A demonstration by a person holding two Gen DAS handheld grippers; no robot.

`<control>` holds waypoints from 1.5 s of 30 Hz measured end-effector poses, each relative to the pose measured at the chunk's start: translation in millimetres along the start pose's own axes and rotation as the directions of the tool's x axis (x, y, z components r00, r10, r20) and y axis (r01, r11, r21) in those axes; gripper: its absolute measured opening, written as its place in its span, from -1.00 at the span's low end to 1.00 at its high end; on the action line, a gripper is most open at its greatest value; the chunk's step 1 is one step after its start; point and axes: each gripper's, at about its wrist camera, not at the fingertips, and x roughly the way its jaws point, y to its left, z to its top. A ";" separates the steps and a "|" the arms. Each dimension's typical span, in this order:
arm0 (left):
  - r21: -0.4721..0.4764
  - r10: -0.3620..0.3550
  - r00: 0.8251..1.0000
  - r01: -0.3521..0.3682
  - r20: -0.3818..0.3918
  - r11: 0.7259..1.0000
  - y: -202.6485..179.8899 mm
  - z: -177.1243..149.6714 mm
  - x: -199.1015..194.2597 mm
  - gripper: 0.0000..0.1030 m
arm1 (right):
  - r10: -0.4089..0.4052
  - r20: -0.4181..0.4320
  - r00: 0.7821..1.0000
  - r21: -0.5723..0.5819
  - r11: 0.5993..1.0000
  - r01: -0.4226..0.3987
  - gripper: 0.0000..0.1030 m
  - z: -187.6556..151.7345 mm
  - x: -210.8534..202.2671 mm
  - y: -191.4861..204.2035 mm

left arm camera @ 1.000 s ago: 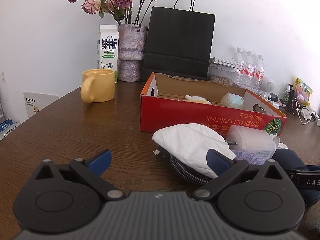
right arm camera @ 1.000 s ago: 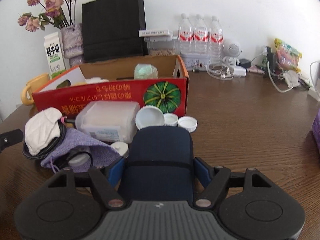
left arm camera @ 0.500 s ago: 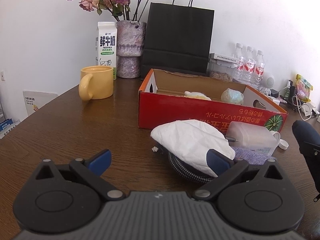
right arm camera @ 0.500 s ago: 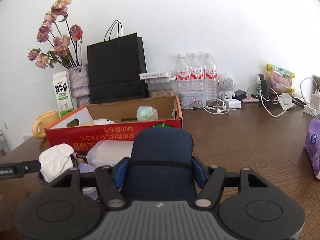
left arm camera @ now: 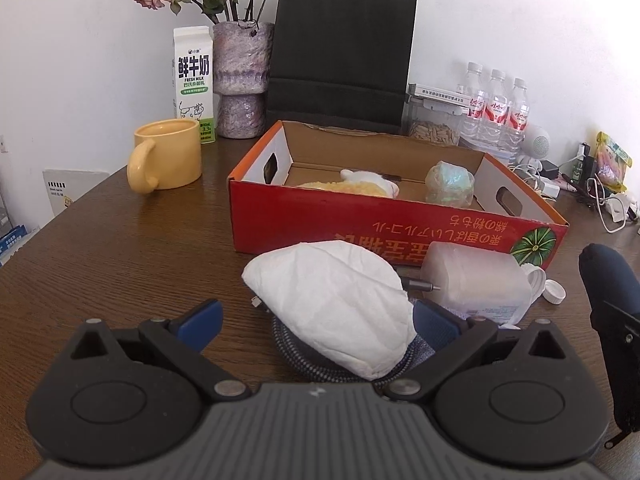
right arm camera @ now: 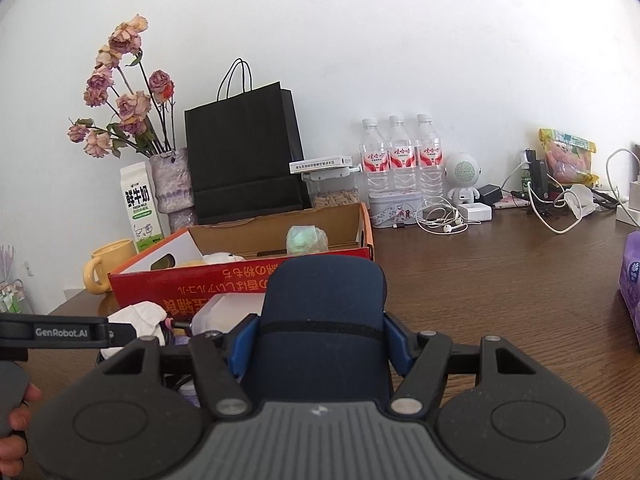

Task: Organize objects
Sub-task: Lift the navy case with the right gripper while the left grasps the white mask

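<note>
My right gripper (right arm camera: 320, 342) is shut on a dark navy pouch (right arm camera: 324, 312) and holds it up above the table in front of the red cardboard box (right arm camera: 224, 280). The pouch also shows at the right edge of the left wrist view (left arm camera: 612, 300). My left gripper (left arm camera: 316, 320) is open and low over the table, its fingers either side of a white crumpled tissue (left arm camera: 336, 300) lying on a coiled braided cable (left arm camera: 296, 356). The box (left arm camera: 360, 224) holds a yellow-white plush toy (left arm camera: 360, 186) and a pale green wrapped lump (left arm camera: 450, 182). A frosted plastic case (left arm camera: 476, 284) lies before the box.
A yellow mug (left arm camera: 168, 154), milk carton (left arm camera: 193, 84), vase of dried roses (left arm camera: 240, 80) and black paper bag (left arm camera: 340, 56) stand behind the box. Water bottles (right arm camera: 400, 160), a tin, earphones, chargers and cables line the back right. A purple pack (right arm camera: 632, 284) is at the right edge. White caps (left arm camera: 554, 292) lie near the case.
My right gripper has lifted the navy pouch up off the table and tilted toward the box. My left gripper has stayed open around the tissue, shifting only slightly.
</note>
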 end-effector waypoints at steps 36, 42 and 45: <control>-0.036 0.072 0.997 -0.071 0.027 0.997 0.4 0.3 7.9 0.23 | 0.019 -0.042 0.999 0.051 0.999 -0.016 0.24 -2.4 8.5 -4.8; -0.014 0.072 0.995 -0.071 0.065 0.997 9.6 -1.9 -2.8 0.15 | 0.013 -0.047 0.999 0.051 0.999 -0.010 0.24 -2.9 10.2 -4.3; -0.014 0.075 0.994 -0.075 0.080 0.997 15.7 -2.6 -8.2 0.15 | 0.000 -0.061 0.998 0.056 0.998 0.003 0.24 -2.7 12.3 -5.2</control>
